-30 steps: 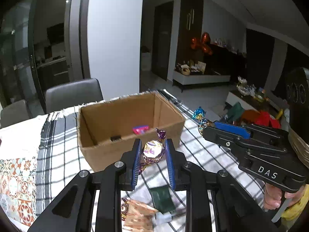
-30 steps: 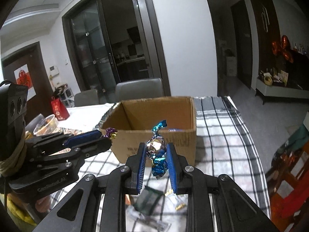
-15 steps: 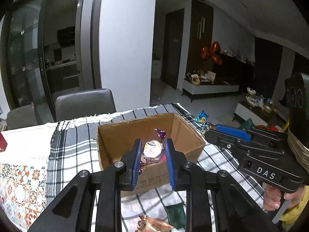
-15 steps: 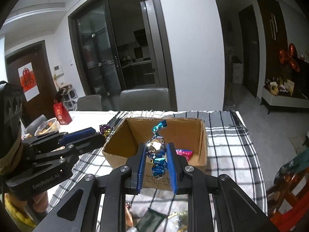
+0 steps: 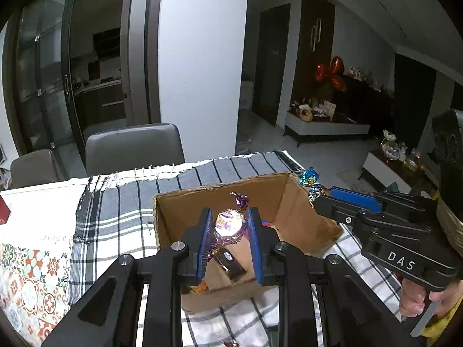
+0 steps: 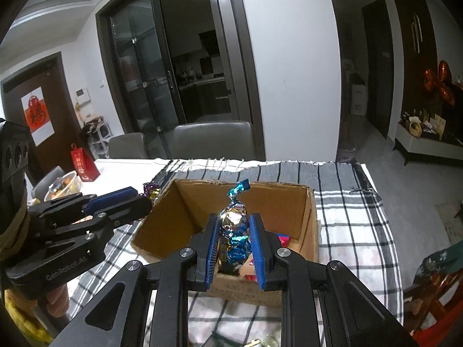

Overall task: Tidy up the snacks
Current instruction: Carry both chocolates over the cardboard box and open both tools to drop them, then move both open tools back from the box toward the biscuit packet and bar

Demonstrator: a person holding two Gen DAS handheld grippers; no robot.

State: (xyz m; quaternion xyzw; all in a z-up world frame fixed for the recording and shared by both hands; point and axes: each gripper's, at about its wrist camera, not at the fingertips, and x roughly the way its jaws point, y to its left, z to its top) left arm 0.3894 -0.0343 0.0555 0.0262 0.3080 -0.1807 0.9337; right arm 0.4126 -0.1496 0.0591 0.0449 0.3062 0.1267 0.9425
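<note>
My left claw is clamped on a purple-and-gold foil candy, pinched across its round belly by the blue pads; its long axis runs roughly along my fingers, one twisted purple tail pointing up and ahead past the tips, the other trailing back down between them. My right claw grips a blue-and-silver foil candy the same way, standing nearly upright between the pads, its blue twist tilted up and a little right beyond the tips. Both claws point forward and slant downward over the near wall of the open cardboard box, so each candy hangs just above its inside, where a pink wrapper lies beneath my right fingertips. The box sits on a checked cloth. My claws run side by side, well apart, the right one's candy tip poking over the box's right rim in my left view; a hand wraps that handle below.
</note>
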